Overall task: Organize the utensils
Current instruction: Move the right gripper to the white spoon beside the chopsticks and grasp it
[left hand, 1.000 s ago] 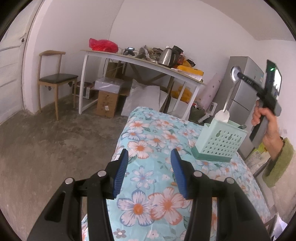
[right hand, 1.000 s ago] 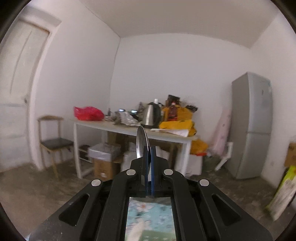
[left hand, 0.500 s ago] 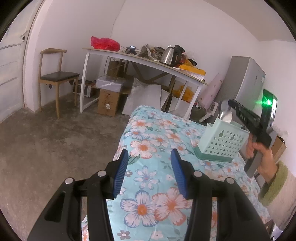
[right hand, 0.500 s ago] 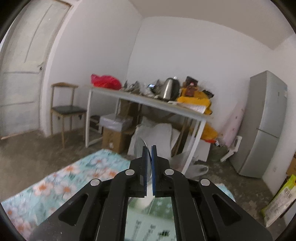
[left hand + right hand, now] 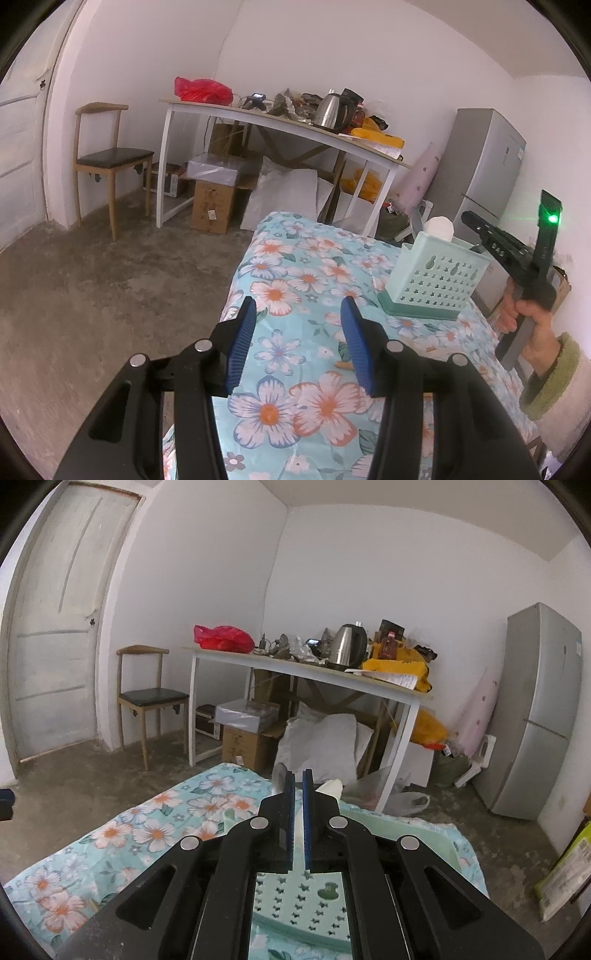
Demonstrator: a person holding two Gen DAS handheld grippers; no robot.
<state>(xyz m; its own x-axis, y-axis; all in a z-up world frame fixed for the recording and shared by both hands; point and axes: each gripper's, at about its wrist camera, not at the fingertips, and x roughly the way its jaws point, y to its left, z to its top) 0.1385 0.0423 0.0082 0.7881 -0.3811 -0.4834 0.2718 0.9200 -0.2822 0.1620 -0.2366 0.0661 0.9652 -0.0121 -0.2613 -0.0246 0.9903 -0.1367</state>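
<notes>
Nearest, the left gripper [image 5: 297, 341] hangs over the floral tablecloth [image 5: 295, 406] with its blue pads apart and nothing between them. At two o'clock from it stands the mint-green utensil basket [image 5: 437, 278], pierced with star holes, a white spoon [image 5: 439, 229] upright inside. The right gripper [image 5: 298, 805], over that basket, is clamped on a metal spoon [image 5: 279, 775].

My left wrist camera looks forward and somewhat down between its blue fingers [image 5: 242, 338], low over the flowered cloth [image 5: 295, 258]. My right wrist camera looks more level, close above the green basket [image 5: 314, 904]. Both views face the same back wall and share the white table [image 5: 280, 122], the chair [image 5: 110, 158], the fridge [image 5: 484, 173] and the basket [image 5: 439, 284].
</notes>
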